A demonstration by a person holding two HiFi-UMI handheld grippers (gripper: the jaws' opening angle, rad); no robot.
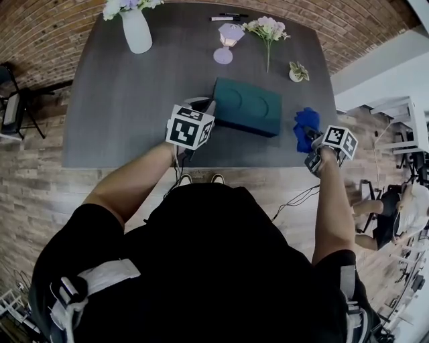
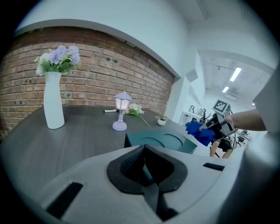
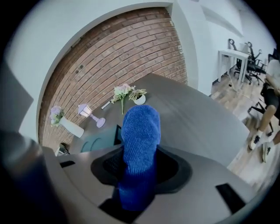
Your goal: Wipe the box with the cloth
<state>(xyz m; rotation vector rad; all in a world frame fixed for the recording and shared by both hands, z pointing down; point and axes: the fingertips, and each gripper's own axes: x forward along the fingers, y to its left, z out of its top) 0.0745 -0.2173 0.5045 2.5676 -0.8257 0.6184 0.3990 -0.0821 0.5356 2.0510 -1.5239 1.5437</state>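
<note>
A dark teal box (image 1: 248, 106) lies flat in the middle of the grey table (image 1: 120, 107), with two round hollows in its top (image 2: 162, 142). My left gripper (image 1: 202, 105) sits at the box's left end, its jaws shut with nothing held (image 2: 146, 153). Whether it touches the box I cannot tell. My right gripper (image 1: 311, 142) hovers off the box's right end, over the table's corner, shut on a blue cloth (image 1: 305, 126). The cloth (image 3: 140, 135) sticks up out of the jaws and hides most of the view ahead. The same cloth (image 2: 199, 131) shows at the right in the left gripper view.
Along the table's far side stand a white vase of flowers (image 1: 137, 28), a small lavender lamp (image 1: 226, 41), a loose flower stem (image 1: 267, 30), a tiny potted plant (image 1: 297, 71) and a pen (image 1: 224, 17). A person sits on the floor at right (image 1: 395, 214).
</note>
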